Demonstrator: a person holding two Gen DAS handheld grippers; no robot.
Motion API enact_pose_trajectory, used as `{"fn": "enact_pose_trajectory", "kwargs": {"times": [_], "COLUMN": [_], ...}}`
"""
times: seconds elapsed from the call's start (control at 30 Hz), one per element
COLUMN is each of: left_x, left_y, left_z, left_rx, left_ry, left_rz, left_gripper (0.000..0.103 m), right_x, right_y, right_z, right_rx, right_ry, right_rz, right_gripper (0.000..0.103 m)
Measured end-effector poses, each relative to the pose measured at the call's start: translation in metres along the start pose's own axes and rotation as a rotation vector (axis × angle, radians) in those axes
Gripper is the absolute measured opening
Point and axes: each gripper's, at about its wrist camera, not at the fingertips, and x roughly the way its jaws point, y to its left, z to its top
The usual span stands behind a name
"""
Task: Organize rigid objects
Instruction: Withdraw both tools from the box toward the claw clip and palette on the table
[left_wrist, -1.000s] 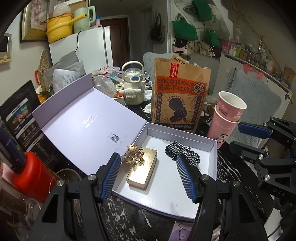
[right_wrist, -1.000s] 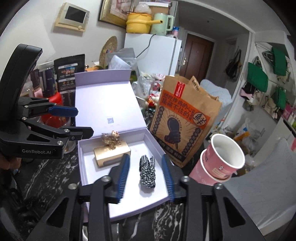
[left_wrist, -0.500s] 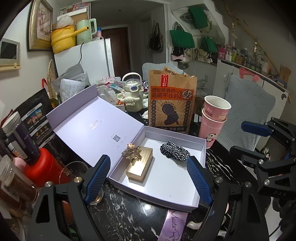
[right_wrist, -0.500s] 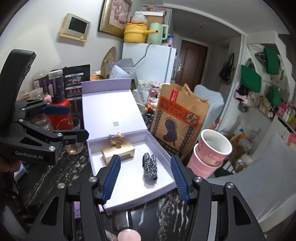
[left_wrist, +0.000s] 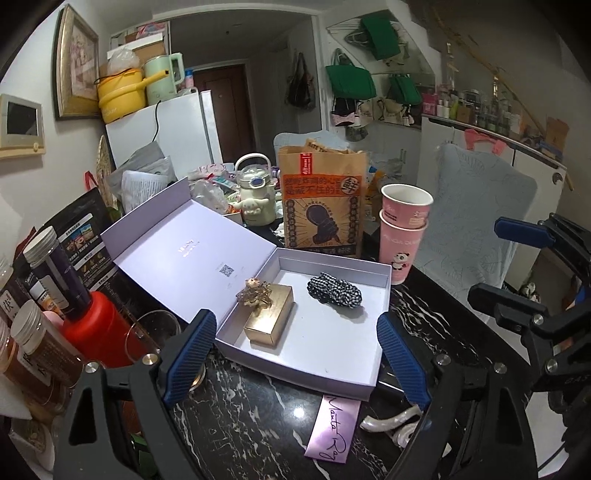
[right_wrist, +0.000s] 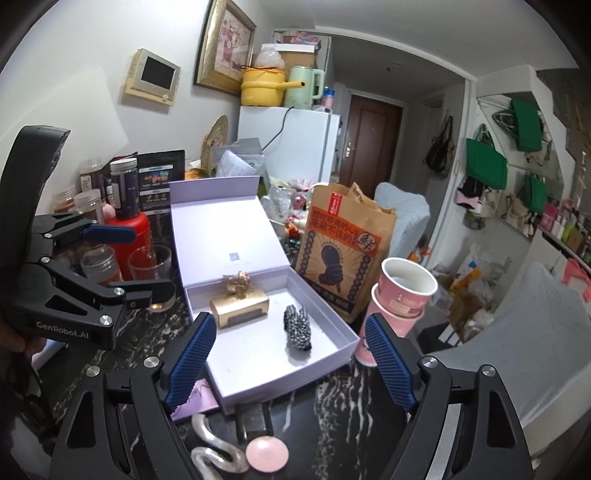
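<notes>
Both grippers wide open above the open gift box, nothing held.

The left gripper (left_wrist: 295, 354) and the right gripper (right_wrist: 288, 362) hover with jaws spread wide and empty, at the near edge of the lilac box (left_wrist: 384, 273). Inside it I count one gold box (left_wrist: 269, 321) with one gold hair clip (left_wrist: 255, 293) on top, and one checkered scrunchie (left_wrist: 334, 293) lying apart from them. On the table in front wait one pearly wavy clip (right_wrist: 218, 452), one pink round piece (right_wrist: 266, 454) and one lilac card (left_wrist: 332, 428); two pink cups (left_wrist: 404, 225) are stacked beside. I judge the next pick is the wavy clip: come down straight, close across its narrow part, and place it in the free floor of the box.
</notes>
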Motion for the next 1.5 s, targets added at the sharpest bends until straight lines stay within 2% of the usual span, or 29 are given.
{"fn": "enact_pose_trajectory", "kwargs": {"times": [0.4, 1.03, 1.5], "left_x": [-0.004, 0.024, 0.043], "left_y": [-0.017, -0.012, -0.01], "left_z": [-0.023, -0.075, -0.11], "left_rx": [0.011, -0.08, -0.108], "left_ry": [0.022, 0.129, 0.207], "left_rz": [-0.03, -0.119, -0.12], "left_gripper": [0.089, 0.089, 0.089], "right_x": [-0.016, -0.004, 0.016], "right_y": [0.001, 0.002, 0.013], "right_z": [-0.025, -0.077, -0.113], "right_rx": [0.029, 0.124, 0.129], "right_ry": [0.01, 0.069, 0.139], "right_rz": [-0.015, 0.064, 0.137], "right_gripper": [0.085, 0.085, 0.085]}}
